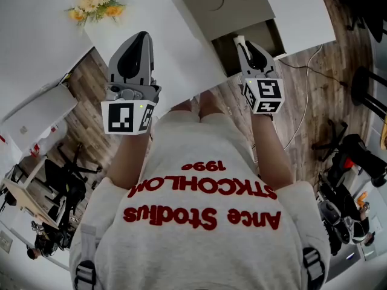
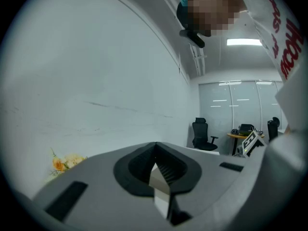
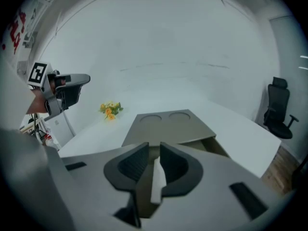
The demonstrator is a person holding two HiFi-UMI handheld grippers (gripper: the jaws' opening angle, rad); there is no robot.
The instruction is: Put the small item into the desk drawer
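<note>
A tan drawer unit (image 1: 227, 2) with two round recesses on top stands on the white desk (image 1: 175, 53). Its drawer (image 1: 266, 34) is pulled out toward me. My right gripper (image 1: 240, 41) hovers over the open drawer's left part, and a narrow gap shows between its jaws with nothing in it. In the right gripper view (image 3: 154, 150) the unit (image 3: 163, 126) and the drawer (image 3: 219, 146) lie just ahead. My left gripper (image 1: 143, 36) is held up over the desk's near edge, jaws together and empty, pointing at a bare wall (image 2: 155, 148). No small item shows in any view.
A bunch of yellow flowers (image 1: 95, 3) lies at the desk's far left. Wooden floor (image 1: 302, 89) with a cable runs right of the desk. Office chairs (image 3: 278, 107) and clutter stand around the room. A second white table (image 1: 36, 113) is at my left.
</note>
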